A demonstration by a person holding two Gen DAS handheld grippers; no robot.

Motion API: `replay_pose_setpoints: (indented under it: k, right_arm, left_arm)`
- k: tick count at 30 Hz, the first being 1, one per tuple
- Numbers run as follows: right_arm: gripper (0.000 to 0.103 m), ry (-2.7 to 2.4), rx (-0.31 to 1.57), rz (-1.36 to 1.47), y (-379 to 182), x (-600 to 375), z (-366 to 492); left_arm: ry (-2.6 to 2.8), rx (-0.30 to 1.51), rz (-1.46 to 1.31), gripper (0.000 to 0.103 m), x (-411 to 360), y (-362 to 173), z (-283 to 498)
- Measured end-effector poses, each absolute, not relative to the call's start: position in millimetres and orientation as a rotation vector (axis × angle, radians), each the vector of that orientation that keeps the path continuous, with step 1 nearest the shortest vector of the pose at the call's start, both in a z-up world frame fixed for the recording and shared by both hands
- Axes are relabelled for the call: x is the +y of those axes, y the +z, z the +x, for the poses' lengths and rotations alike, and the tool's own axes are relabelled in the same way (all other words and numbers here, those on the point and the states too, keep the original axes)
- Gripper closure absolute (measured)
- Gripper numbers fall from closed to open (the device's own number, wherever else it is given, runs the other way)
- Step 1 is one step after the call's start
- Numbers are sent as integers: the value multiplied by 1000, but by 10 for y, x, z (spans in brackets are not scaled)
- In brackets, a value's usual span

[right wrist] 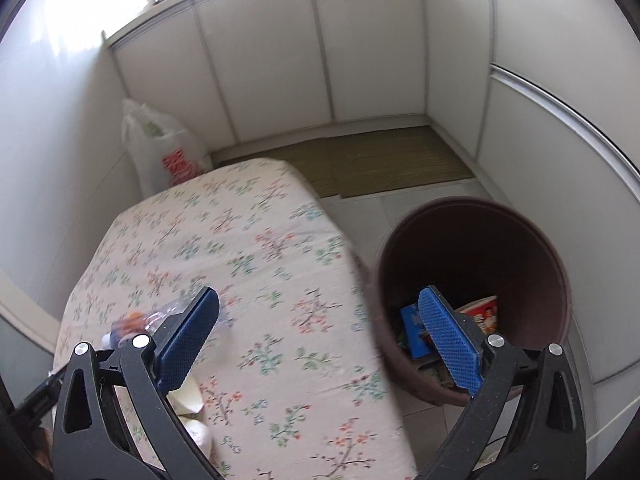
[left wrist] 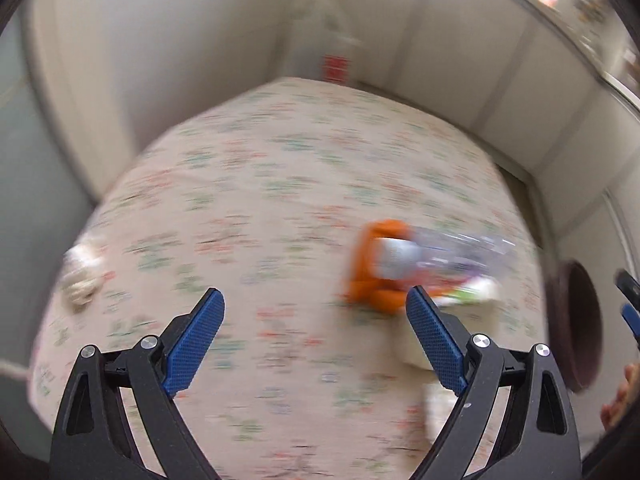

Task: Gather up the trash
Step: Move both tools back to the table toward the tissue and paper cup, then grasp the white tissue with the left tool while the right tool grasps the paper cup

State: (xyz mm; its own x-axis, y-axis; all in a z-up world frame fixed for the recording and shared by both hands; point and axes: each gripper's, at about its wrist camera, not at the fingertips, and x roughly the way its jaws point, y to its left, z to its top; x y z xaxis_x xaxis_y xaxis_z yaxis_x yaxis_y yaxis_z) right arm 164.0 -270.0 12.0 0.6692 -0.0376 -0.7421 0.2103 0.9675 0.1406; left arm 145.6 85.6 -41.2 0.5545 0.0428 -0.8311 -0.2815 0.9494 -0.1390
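A table under a floral cloth (left wrist: pixel 280 184) (right wrist: pixel 248 248) holds trash. In the blurred left wrist view an orange wrapper (left wrist: pixel 372 268) lies under a clear plastic bottle (left wrist: pixel 448 256) just beyond my right fingertip; a crumpled white wad (left wrist: pixel 80 276) lies at the table's left edge. My left gripper (left wrist: pixel 316 304) is open and empty above the cloth. My right gripper (right wrist: pixel 320 308) is open and empty, over the gap between table edge and a brown bin (right wrist: pixel 472 296) that holds a blue box (right wrist: pixel 412 332) and a red-printed cup (right wrist: pixel 484 316). The bottle (right wrist: pixel 160 316) shows behind its left finger.
White paper cups (right wrist: pixel 192 408) lie near the table's front. A white plastic bag with red print (right wrist: pixel 168 152) (left wrist: pixel 324 52) stands in the corner behind the table. White panelled walls close in around. A green mat (right wrist: pixel 380 160) covers the floor beyond. The bin's rim (left wrist: pixel 580 320) shows at right.
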Motion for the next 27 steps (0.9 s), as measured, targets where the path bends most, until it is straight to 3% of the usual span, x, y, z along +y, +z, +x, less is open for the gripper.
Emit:
replay_pose_setpoints:
  k: [6,17,24,27]
  right_arm:
    - [7,-56,853,154,50,-2304,1709]
    - [7,35,879,57,-82,-2006,1690]
    - [7,176,929,4,-209,-1676,1758]
    - [7,239,964,-48,-303,-1509,1758]
  left_arm:
    - [503,956,-288,13,1682,-659,1272]
    - [606,953,-357,14,2292,-1005,1400]
    - [591,955,-389,39,2432,-1143,1432]
    - [576,951,-351,42,2423,-1153,1457]
